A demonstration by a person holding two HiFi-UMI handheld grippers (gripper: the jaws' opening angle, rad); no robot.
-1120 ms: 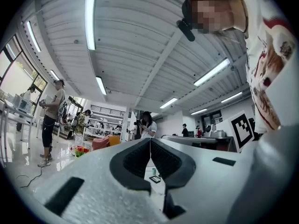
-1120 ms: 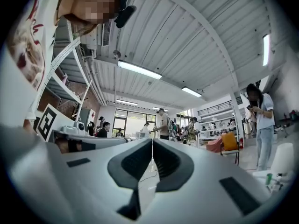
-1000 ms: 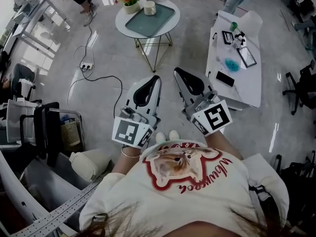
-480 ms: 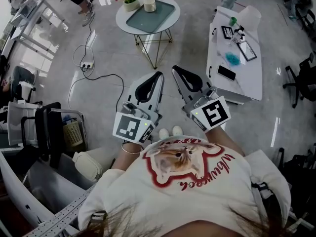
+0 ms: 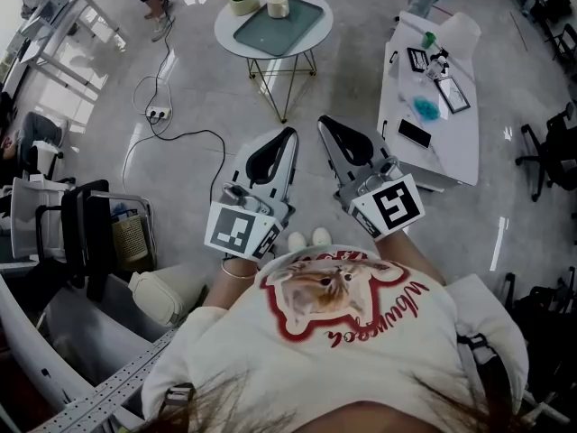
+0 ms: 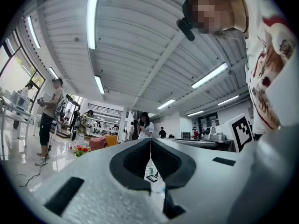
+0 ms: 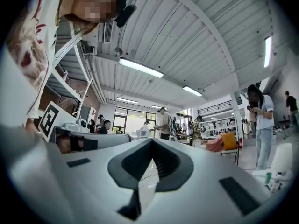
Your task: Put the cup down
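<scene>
Both tongs are closed and empty: the left gripper point(image 5: 287, 136) and the right gripper point(image 5: 325, 125) are held side by side above bare floor point(image 5: 198, 97). The cup point(image 5: 278, 4) stands at the far edge of the tray point(image 5: 279, 30) on the round table point(image 5: 229, 36), well apart from them, with open floor between. Since half a second before, the grippers have hardly moved, and the round table lies slightly higher in the head view.

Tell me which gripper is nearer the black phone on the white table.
Right. The right gripper hangs beside the phone; the left gripper is farther off, beyond it.
</scene>
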